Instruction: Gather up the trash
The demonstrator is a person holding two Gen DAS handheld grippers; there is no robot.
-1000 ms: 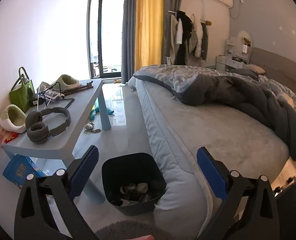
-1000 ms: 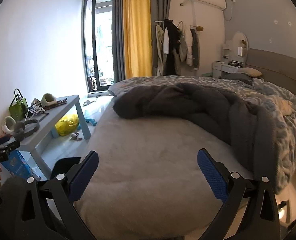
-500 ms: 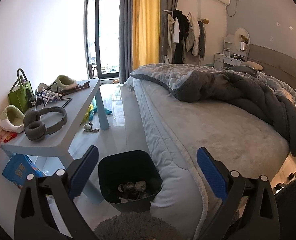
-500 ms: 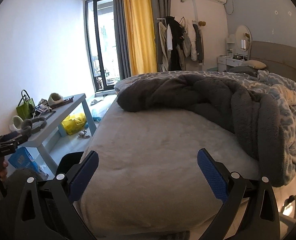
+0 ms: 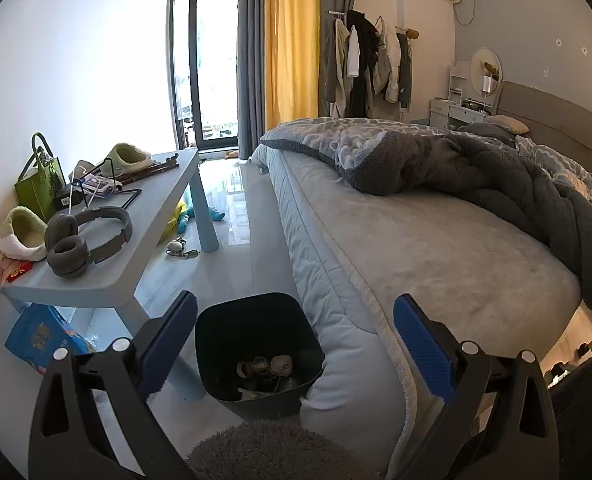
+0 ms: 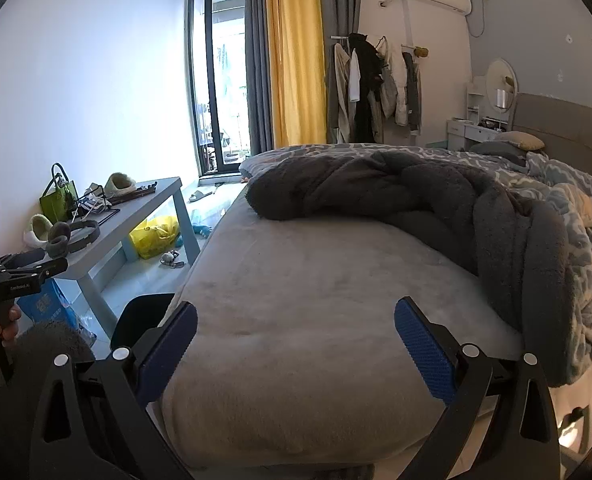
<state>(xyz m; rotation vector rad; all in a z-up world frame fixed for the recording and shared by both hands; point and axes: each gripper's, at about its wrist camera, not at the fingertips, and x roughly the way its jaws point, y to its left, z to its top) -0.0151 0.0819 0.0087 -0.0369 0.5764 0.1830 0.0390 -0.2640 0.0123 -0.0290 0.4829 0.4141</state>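
Observation:
A black trash bin [image 5: 215,332] stands on the floor between the grey table and the bed corner, with several crumpled scraps [image 5: 269,366] at its bottom. My left gripper [image 5: 296,336] is open and empty, above and just in front of the bin. My right gripper [image 6: 296,340] is open and empty over the foot of the bed; the bin's rim [image 6: 143,316] shows at its lower left. A yellow plastic bag [image 6: 153,236] and a small keychain-like item [image 5: 179,248] lie on the floor under and beside the table.
The grey table [image 5: 135,248] holds grey headphones [image 5: 83,238], a green bag [image 5: 39,188] and slippers. A blue package [image 5: 39,334] lies under it. The bed [image 5: 436,248] with a grey blanket [image 6: 436,204] fills the right. A narrow floor strip runs to the balcony door.
Both cameras have risen and tilted slightly, so the bin sits lower and nearer in the left view. Both grippers stay open and empty.

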